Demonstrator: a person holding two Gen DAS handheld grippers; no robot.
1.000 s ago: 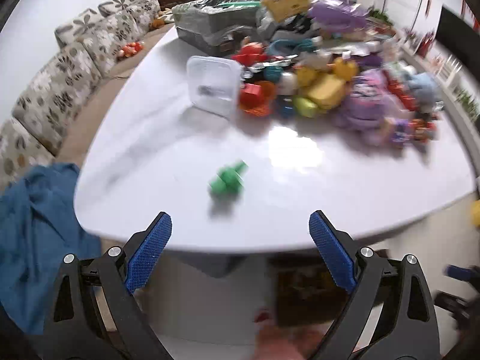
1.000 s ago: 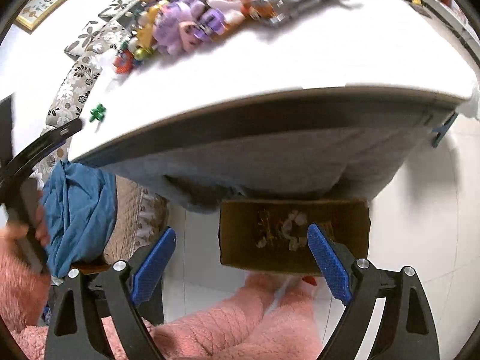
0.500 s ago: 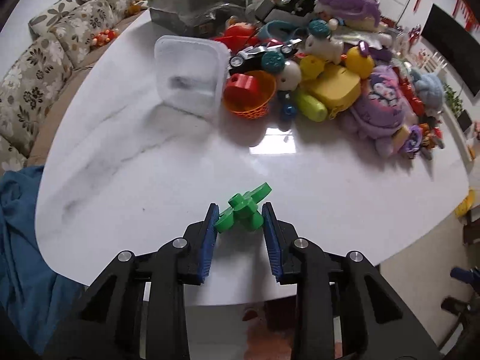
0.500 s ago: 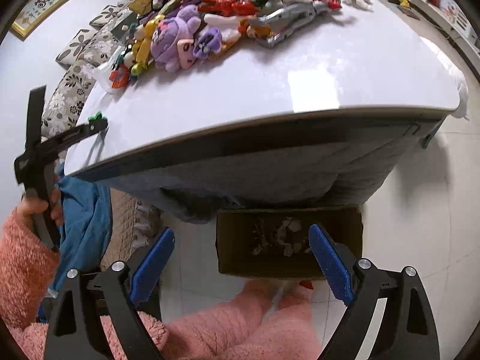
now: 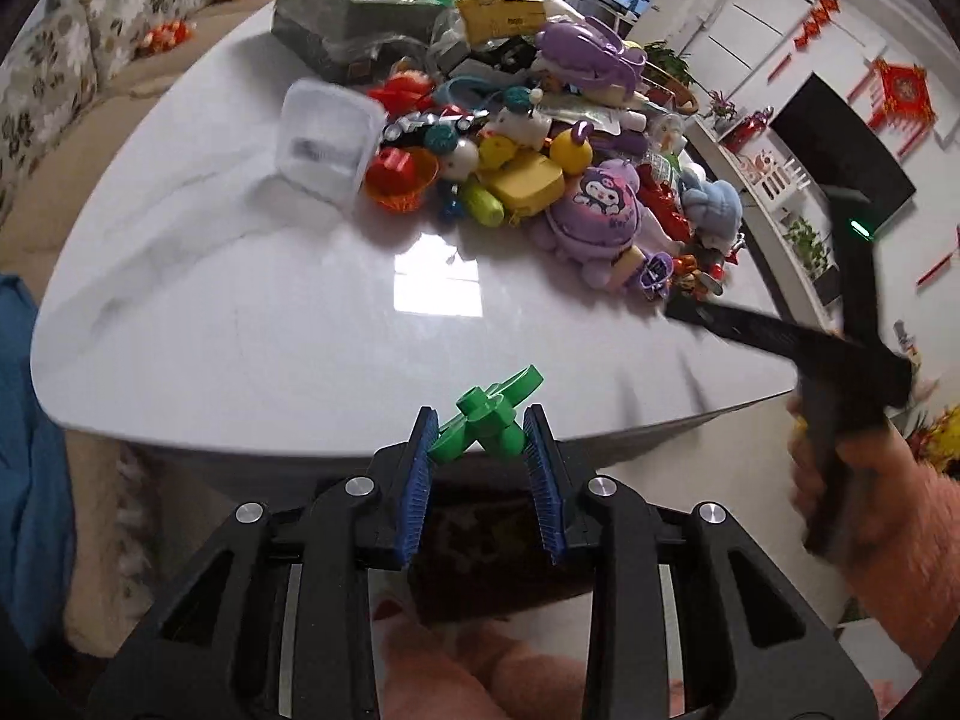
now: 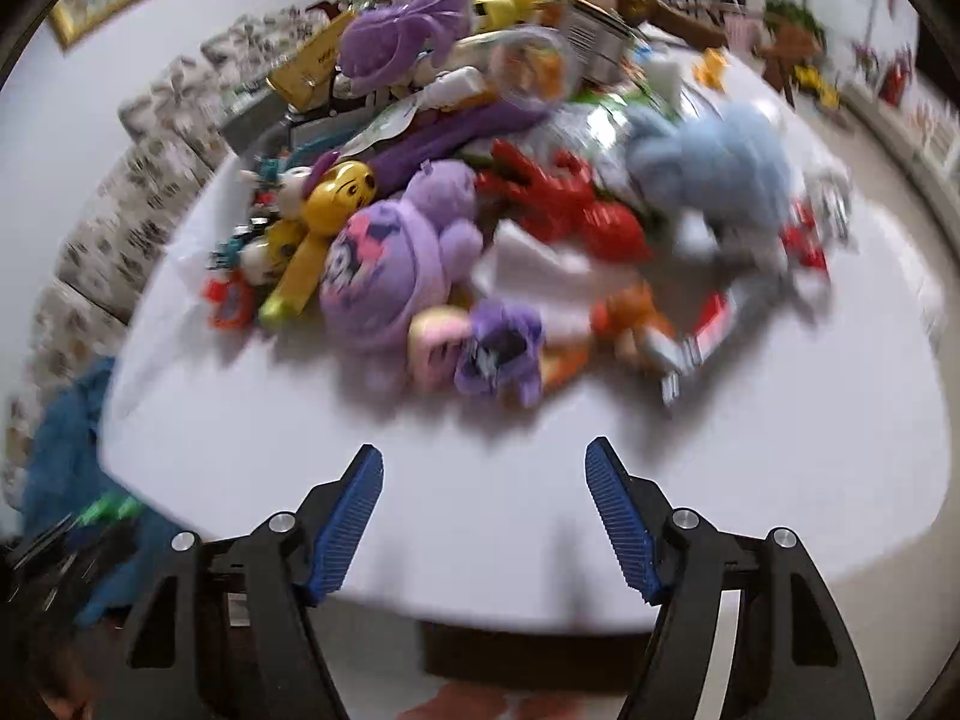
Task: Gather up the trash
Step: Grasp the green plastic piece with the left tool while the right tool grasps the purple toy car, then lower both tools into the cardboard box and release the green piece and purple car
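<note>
We record a glossy white marble-veined table (image 5: 252, 312) with a rounded edge, a floral sofa (image 5: 54, 54) along its far left side, a blue cloth (image 5: 30, 450) below its near left corner, and a dense toy pile (image 6: 480, 210) heaped across its far half. Within the pile a clear plastic tub (image 5: 327, 141) lies tipped on its side, and beside it an orange basket (image 5: 401, 183) holds a red piece. The left gripper (image 5: 480, 438) pinches the green plastic toy piece (image 5: 483, 417) between its blue pads just off the table's near edge, above a dark box (image 5: 480, 546) on the floor whose contents we cannot tell, while the right gripper (image 6: 485, 510) hangs over the table with jaws wide apart, holding nothing.
</note>
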